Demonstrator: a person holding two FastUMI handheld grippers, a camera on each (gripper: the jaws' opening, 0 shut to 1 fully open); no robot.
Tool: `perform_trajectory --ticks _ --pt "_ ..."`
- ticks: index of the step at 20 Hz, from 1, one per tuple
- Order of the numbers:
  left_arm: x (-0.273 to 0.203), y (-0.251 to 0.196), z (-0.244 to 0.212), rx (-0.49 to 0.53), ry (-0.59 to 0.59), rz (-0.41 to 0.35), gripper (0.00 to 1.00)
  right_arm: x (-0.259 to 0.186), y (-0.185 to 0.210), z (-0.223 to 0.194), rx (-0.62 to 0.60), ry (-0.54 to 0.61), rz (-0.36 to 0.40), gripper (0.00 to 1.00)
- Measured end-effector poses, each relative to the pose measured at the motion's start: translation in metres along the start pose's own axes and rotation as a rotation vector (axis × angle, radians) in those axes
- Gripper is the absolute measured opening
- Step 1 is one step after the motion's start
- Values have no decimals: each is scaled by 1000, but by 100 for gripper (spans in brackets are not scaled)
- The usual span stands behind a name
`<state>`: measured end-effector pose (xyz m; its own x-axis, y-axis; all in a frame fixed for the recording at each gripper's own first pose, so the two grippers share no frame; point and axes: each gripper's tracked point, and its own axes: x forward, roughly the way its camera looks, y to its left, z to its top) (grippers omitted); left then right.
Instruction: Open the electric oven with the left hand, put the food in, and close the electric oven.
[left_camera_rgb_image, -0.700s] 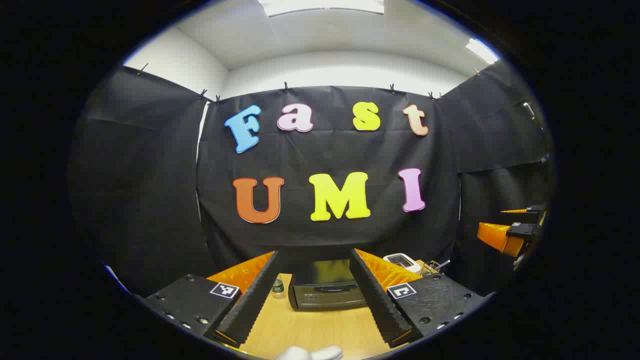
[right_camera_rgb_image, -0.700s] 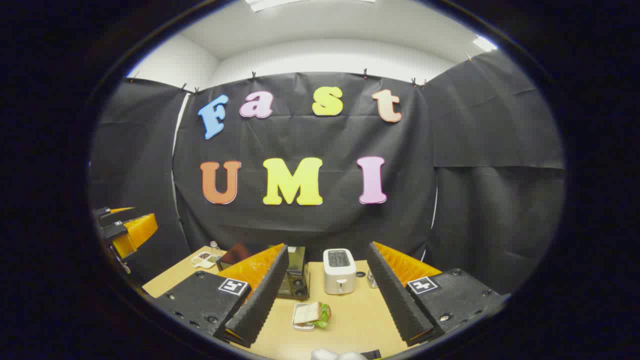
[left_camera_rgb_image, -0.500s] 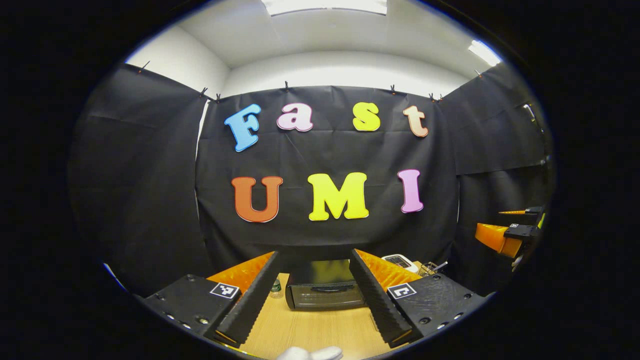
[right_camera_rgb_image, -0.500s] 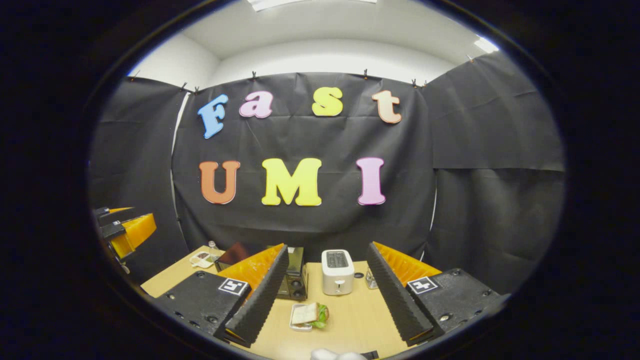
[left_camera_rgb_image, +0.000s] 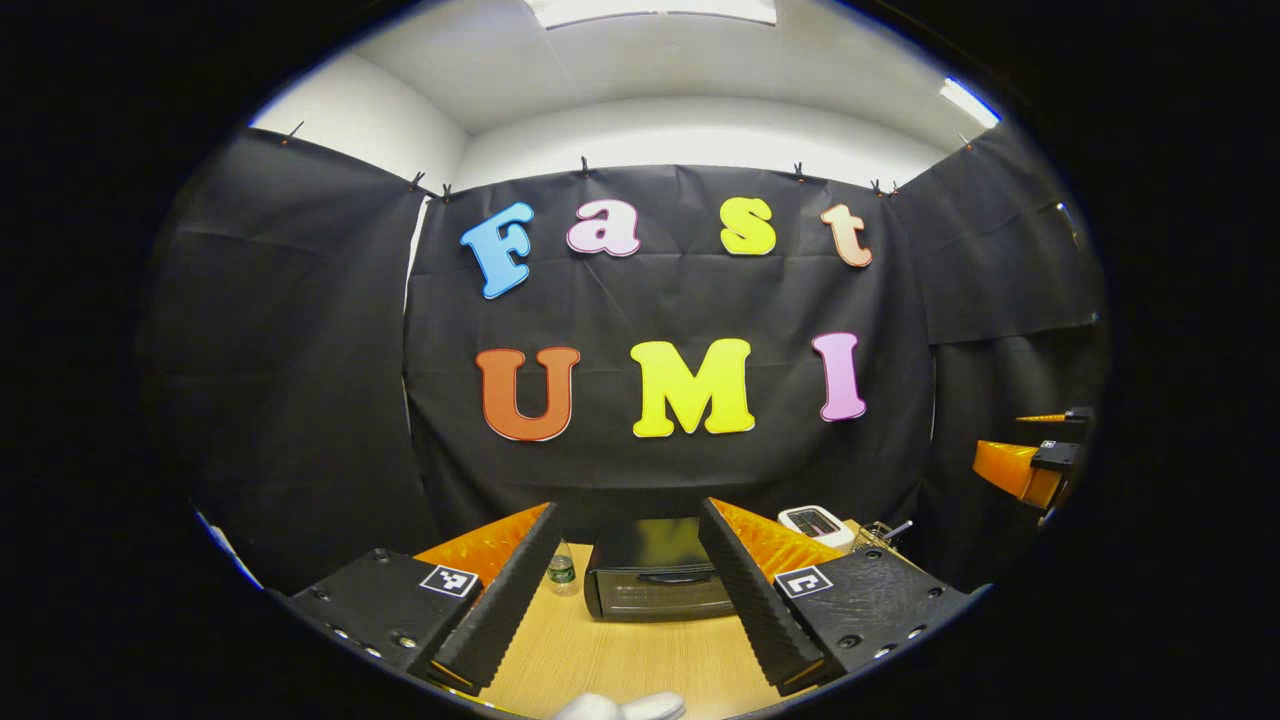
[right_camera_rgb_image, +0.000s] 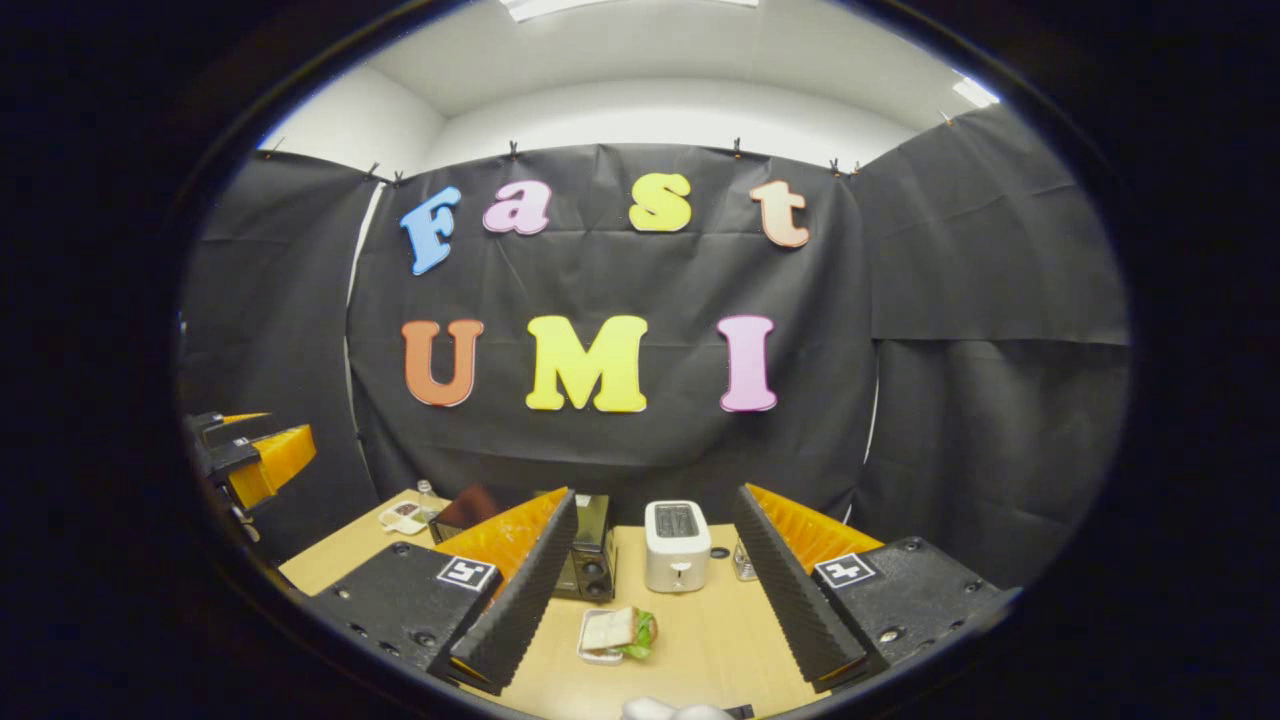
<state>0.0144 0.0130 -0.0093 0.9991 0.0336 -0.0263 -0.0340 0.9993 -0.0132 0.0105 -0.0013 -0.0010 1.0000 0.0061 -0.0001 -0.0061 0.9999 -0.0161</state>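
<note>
The black electric oven (left_camera_rgb_image: 655, 582) stands on the wooden table (left_camera_rgb_image: 610, 665) with its door closed, straight ahead between the fingers of my left gripper (left_camera_rgb_image: 628, 512). That gripper is open, holds nothing and hovers well short of the oven. The food, a sandwich with green leaves on a small white tray (right_camera_rgb_image: 615, 633), lies in front of the oven (right_camera_rgb_image: 592, 558), which my right gripper's left finger partly hides. My right gripper (right_camera_rgb_image: 655, 495) is open and empty above the table's near side. Each gripper appears at the edge of the other's view: the right gripper (left_camera_rgb_image: 1030, 462), the left gripper (right_camera_rgb_image: 255, 458).
A white toaster (right_camera_rgb_image: 677, 545) stands right of the oven, with a small glass jar (right_camera_rgb_image: 743, 560) beside it. A water bottle (left_camera_rgb_image: 561, 570) stands left of the oven. A wire basket (left_camera_rgb_image: 875, 535) sits at the far right. A gloved hand (left_camera_rgb_image: 620, 708) shows at the bottom edge.
The left gripper view has shifted a little, so the oven and wall now sit slightly farther right. The right gripper has barely moved. Both stay open.
</note>
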Motion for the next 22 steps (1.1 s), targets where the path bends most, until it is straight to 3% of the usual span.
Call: perform_trajectory --ticks 8,9,10,11,12,13,15,16,18,19,22 --pt "53 -19 -36 -22 14 -24 92 13 -16 2 -12 -23 1 100" --pt "64 -24 -45 -28 23 -31 92 15 -22 3 -21 -26 -5 90" --pt "77 -29 -56 -35 39 -34 92 17 -26 4 -31 -28 -9 100" --pt "90 -36 -66 -39 49 -44 92 19 -31 4 -41 -28 -14 100" --pt "101 -43 -80 -49 73 -44 92 21 -38 4 -52 -29 -24 90" --pt "114 -50 -93 -59 94 -50 92 24 -44 3 -62 -23 -34 100" --pt "141 -61 -124 -69 145 -45 92 27 -56 -2 -71 -9 -52 100" --pt "156 -67 -141 -67 160 -48 92 29 -60 -4 -74 -2 -57 90" --pt "177 -77 -175 -68 229 -57 92 33 -69 -11 -80 14 -69 90" --pt "188 -81 -193 -65 264 -60 92 35 -72 -15 -81 26 -74 100" --pt "218 -79 -229 -37 319 -31 93 39 -80 -25 -86 56 -93 100"
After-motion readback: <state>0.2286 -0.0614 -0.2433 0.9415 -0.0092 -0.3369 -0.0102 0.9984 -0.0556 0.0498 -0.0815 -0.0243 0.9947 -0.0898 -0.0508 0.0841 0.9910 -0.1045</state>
